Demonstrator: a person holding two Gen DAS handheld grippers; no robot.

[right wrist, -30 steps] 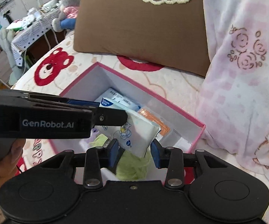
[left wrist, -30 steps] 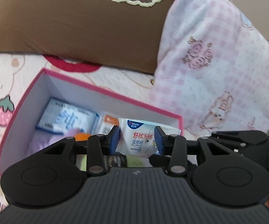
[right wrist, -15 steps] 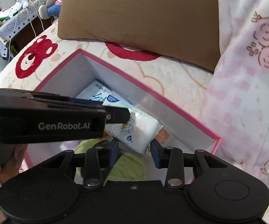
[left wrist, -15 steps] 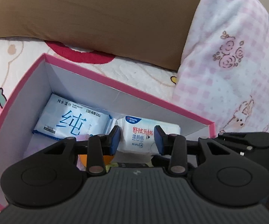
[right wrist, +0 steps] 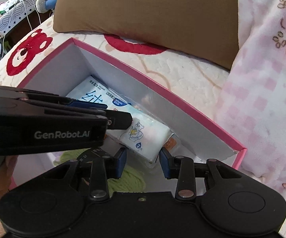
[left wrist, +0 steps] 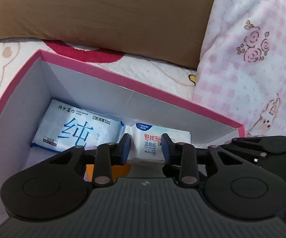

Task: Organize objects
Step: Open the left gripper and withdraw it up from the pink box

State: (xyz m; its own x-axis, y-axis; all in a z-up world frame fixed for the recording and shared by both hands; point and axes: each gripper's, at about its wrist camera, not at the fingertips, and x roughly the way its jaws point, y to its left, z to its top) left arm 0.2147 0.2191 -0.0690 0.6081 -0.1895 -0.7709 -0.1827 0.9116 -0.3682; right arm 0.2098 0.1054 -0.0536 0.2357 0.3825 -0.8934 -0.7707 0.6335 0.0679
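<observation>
**While two grippers share the load, a pack of wipes goes into the box**

Because the box is deep and already part full, the white pack is brought down steeply into the free space rather than dropped.

At the left end of the box, a blue pack lies flat in the far corner. Just right of it, low inside the box, hangs the white pack. The left gripper is clamped across it; its jaws have just been closing, with the pack between them, probably to stop the soft wrapper slipping. The right gripper is pinched on the pack's near end, which likely keeps it level and square to the far wall. Whether the pack touches the floor of the box yet, I cannot tell.

Under the near end lies green yarn, and towards the right end of the box an orange packet rests against the far wall. Right of the box lies a pink blanket.
</observation>
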